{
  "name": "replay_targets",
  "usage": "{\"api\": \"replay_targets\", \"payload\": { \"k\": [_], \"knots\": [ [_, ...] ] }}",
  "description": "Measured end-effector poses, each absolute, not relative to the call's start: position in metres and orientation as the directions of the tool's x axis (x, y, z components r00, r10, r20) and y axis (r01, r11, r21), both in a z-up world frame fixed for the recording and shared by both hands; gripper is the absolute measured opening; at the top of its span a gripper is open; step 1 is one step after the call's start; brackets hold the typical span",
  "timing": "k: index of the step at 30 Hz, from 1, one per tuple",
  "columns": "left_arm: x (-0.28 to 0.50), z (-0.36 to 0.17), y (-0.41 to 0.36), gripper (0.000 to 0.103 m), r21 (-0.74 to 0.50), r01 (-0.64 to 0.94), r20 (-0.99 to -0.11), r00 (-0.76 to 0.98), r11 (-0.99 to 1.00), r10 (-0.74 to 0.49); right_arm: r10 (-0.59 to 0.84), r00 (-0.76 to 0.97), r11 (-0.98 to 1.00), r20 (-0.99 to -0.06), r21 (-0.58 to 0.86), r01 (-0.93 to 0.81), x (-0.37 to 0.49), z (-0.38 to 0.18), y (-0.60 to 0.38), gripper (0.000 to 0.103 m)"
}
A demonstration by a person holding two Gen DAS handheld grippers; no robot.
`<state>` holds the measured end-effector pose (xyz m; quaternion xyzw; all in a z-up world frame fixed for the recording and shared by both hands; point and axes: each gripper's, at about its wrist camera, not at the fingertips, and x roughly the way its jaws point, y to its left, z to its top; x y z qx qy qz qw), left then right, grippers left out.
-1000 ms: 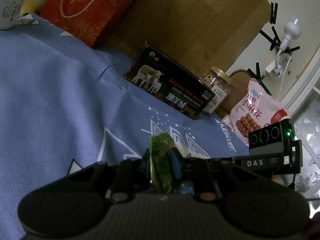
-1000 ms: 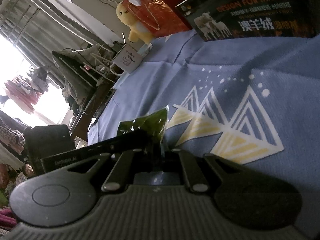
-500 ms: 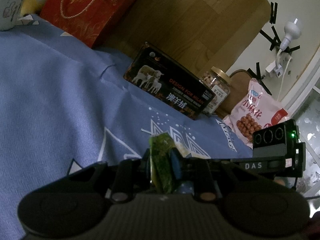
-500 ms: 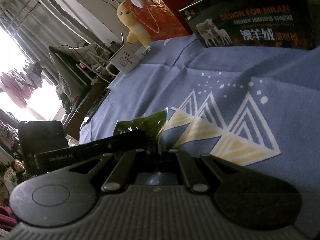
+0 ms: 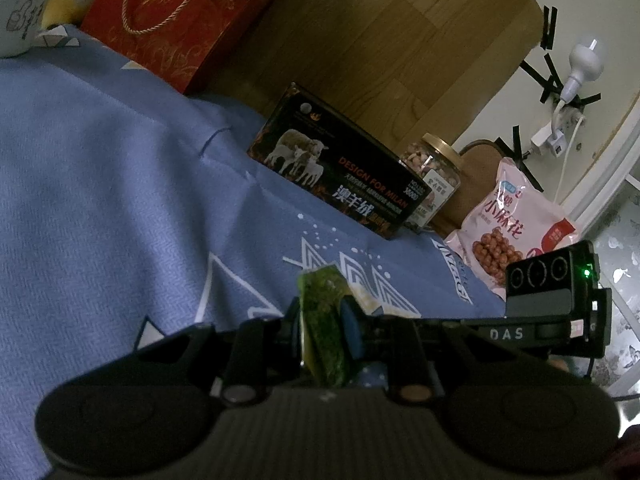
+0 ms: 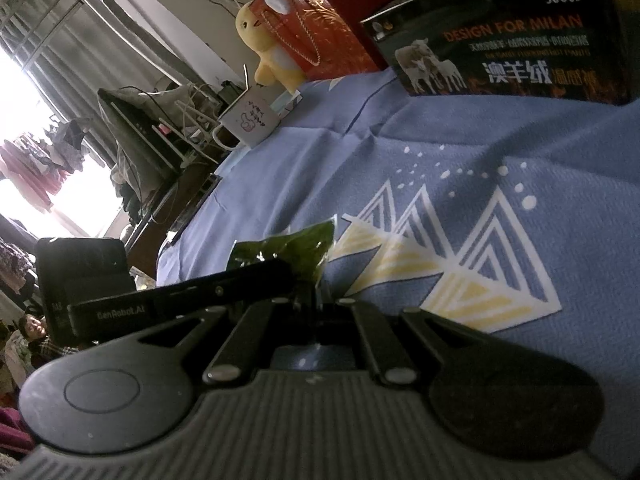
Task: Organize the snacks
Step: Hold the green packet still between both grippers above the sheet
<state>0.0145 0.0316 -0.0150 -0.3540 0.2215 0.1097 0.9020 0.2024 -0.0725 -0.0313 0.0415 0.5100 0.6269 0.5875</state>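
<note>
A small green snack packet [image 5: 320,292] stands on edge just above the blue cloth [image 5: 100,200]. My left gripper [image 5: 322,328] is shut on it, blue pads pressing both faces. My right gripper [image 6: 318,296] is shut too, its tips pinching the lower corner of the same packet [image 6: 288,246]. In the left wrist view the right gripper's body [image 5: 556,304] reaches in from the right. In the right wrist view the left gripper's arm [image 6: 180,296] crosses in from the left.
Along the back stand a black box with sheep [image 5: 340,176], a jar of nuts [image 5: 434,168], a pink snack bag [image 5: 516,220] and a red gift bag [image 5: 180,12]. A white mug [image 6: 250,122] and a yellow plush toy [image 6: 268,52] sit at the far left.
The right wrist view has tilted a little, and the right gripper's body has drifted slightly right in the left view. The packet and the left gripper have stayed put.
</note>
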Motion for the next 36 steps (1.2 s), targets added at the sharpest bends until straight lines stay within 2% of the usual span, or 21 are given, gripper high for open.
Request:
{"api": "replay_targets", "payload": {
  "k": [15,36],
  "knots": [
    [0.0186,-0.0131,0.0249,0.021,-0.537,-0.366,-0.493,0.867,0.76,0.069,0.778,-0.287,0.214,-0.559,0.665,-0.716,0.197,-0.0293,-0.0714,0.004],
    [0.0189,-0.0143,0.0257,0.021,-0.534,-0.363,-0.495,0.867,0.764,0.066,0.779,-0.272,0.221,-0.565,0.653,-0.724,0.196,-0.0289,-0.0732,0.004]
  ]
}}
